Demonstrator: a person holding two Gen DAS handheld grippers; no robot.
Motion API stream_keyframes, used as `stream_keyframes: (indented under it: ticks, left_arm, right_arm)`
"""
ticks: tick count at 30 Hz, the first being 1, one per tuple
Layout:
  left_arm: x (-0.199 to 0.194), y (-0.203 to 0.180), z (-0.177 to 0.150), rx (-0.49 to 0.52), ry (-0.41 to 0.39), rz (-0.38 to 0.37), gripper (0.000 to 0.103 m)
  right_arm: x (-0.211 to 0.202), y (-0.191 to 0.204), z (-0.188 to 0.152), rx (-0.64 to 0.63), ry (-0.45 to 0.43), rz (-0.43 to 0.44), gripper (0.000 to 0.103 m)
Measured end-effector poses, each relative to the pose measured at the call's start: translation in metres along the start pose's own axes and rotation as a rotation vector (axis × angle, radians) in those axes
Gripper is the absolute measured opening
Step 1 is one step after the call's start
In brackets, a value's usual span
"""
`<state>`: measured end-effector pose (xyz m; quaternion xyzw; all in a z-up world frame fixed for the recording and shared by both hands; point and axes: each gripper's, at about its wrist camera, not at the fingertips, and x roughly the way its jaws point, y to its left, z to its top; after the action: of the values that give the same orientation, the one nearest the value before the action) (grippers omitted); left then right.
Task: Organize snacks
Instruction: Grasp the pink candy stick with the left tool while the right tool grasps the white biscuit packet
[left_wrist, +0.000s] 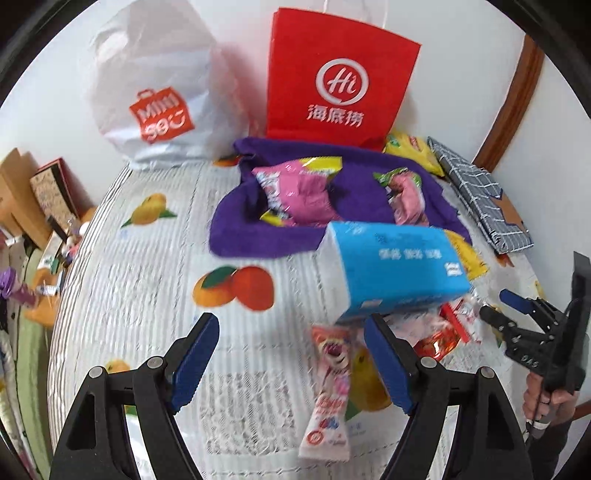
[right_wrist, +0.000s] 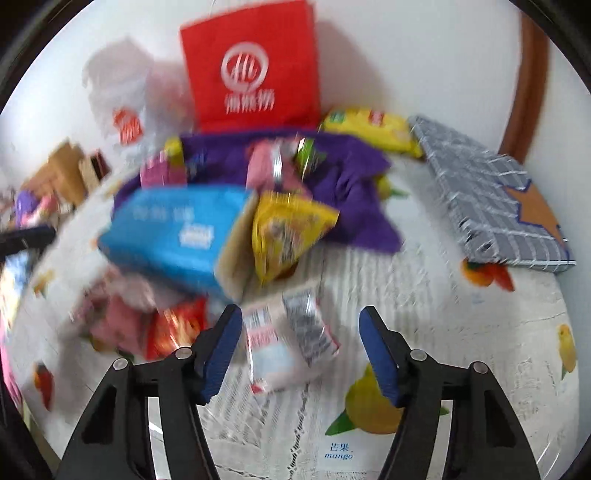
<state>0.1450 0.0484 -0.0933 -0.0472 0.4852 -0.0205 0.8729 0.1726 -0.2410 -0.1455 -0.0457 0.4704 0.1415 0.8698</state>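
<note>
Snacks lie on a fruit-print tablecloth (left_wrist: 147, 280). My left gripper (left_wrist: 291, 354) is open over the cloth, with a pink bear snack stick (left_wrist: 330, 384) lying just inside its right finger. A blue tissue pack (left_wrist: 391, 269) leans on red snack packets (left_wrist: 439, 332). Pink snack bags (left_wrist: 295, 192) rest on a purple towel (left_wrist: 258, 236). My right gripper (right_wrist: 301, 343) is open around a white and pink snack packet (right_wrist: 284, 347), without touching it; it also shows in the left wrist view (left_wrist: 506, 306). A yellow snack bag (right_wrist: 288, 232) lies beside the tissue pack (right_wrist: 173, 236).
A red paper bag (left_wrist: 332, 77) and a white plastic shopping bag (left_wrist: 155, 92) stand against the back wall. A grey checked cloth box (right_wrist: 491, 199) lies at the right, a yellow packet (right_wrist: 373, 125) behind it. Cluttered boxes (left_wrist: 37, 192) sit off the table's left edge.
</note>
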Motion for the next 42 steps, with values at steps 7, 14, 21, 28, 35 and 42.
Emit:
stream_keyframes:
  ticks: [7,14,21,28,35,42]
  left_arm:
    - [-0.004,0.004,-0.01,0.008,-0.016,-0.014,0.08]
    - [0.006,-0.007,-0.019,0.032,0.009,-0.027,0.08]
    - [0.036,-0.018,-0.035,0.057,0.085,-0.021,0.078]
    - [0.057,-0.032,-0.049,0.105,0.113,-0.008,0.062]
    - [0.054,-0.039,-0.065,0.175,0.027,0.016,0.037]
    - [0.053,-0.035,-0.069,0.164,-0.028,-0.004,0.038]
  right_arm:
    - [0.022,0.008,-0.002,-0.073,0.03,0.028,0.072]
    - [0.029,0.005,-0.008,-0.047,0.021,-0.003,0.056]
    - [0.006,0.001,-0.03,0.018,0.003,-0.019,0.053]
    - [0.003,0.0,-0.041,0.062,-0.017,-0.04,0.055]
    - [0.007,0.0,-0.041,0.066,-0.002,-0.073,0.056]
    - [0.007,-0.001,-0.042,0.066,-0.001,-0.064,0.058]
